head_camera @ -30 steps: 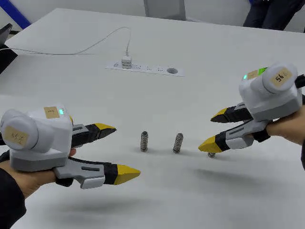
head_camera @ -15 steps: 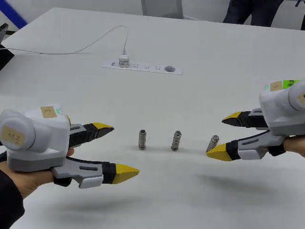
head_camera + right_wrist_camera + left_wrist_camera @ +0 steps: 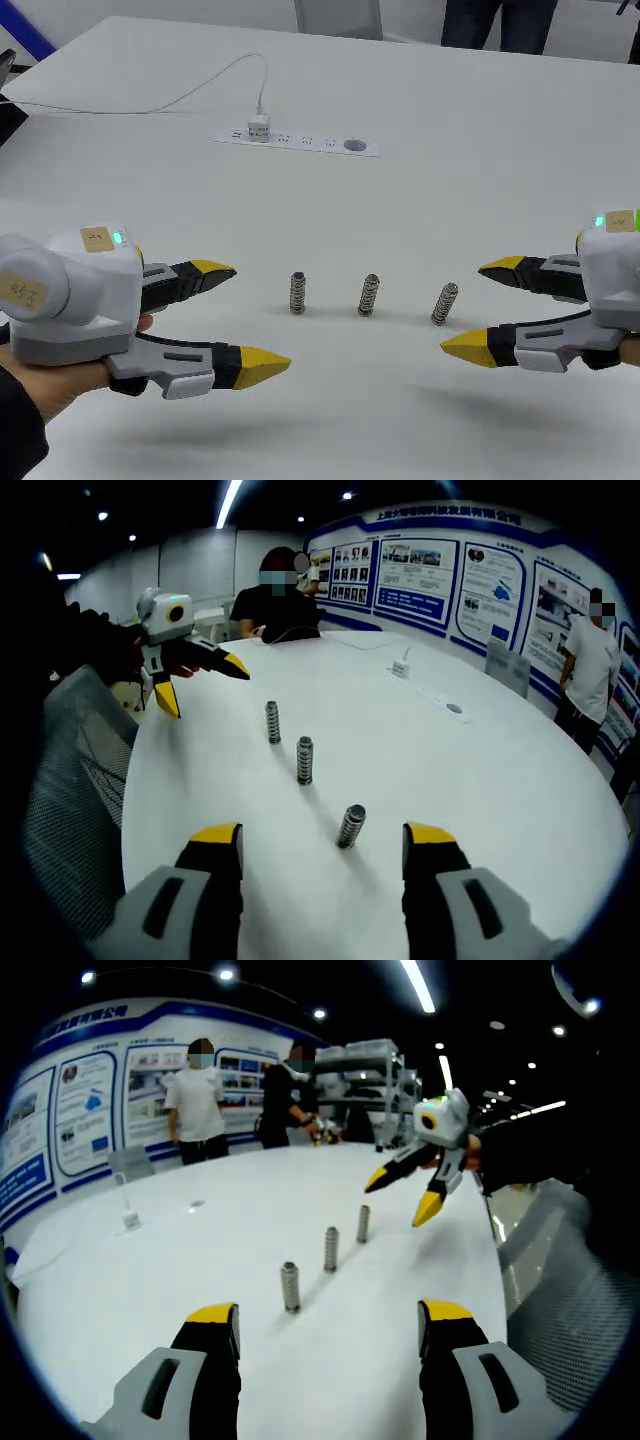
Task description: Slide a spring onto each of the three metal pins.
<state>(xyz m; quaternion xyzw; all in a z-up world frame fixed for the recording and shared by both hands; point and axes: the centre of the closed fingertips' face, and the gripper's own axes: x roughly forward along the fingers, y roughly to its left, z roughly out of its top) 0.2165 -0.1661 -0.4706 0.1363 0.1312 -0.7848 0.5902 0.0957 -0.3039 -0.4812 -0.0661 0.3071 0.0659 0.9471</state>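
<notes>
1. The left gripper: jaws wide apart, nothing held, left of the row.
2. The right gripper: jaws wide apart, empty, near the row's right end.
3. Three springs stand in a row on the white table, between the grippers; the rightmost leans.

The white table carries a row of springs: left spring, middle spring and a leaning right spring. At 12 o'clock from them lies a power strip, with the cable of its white plug trailing toward 9 o'clock.
</notes>
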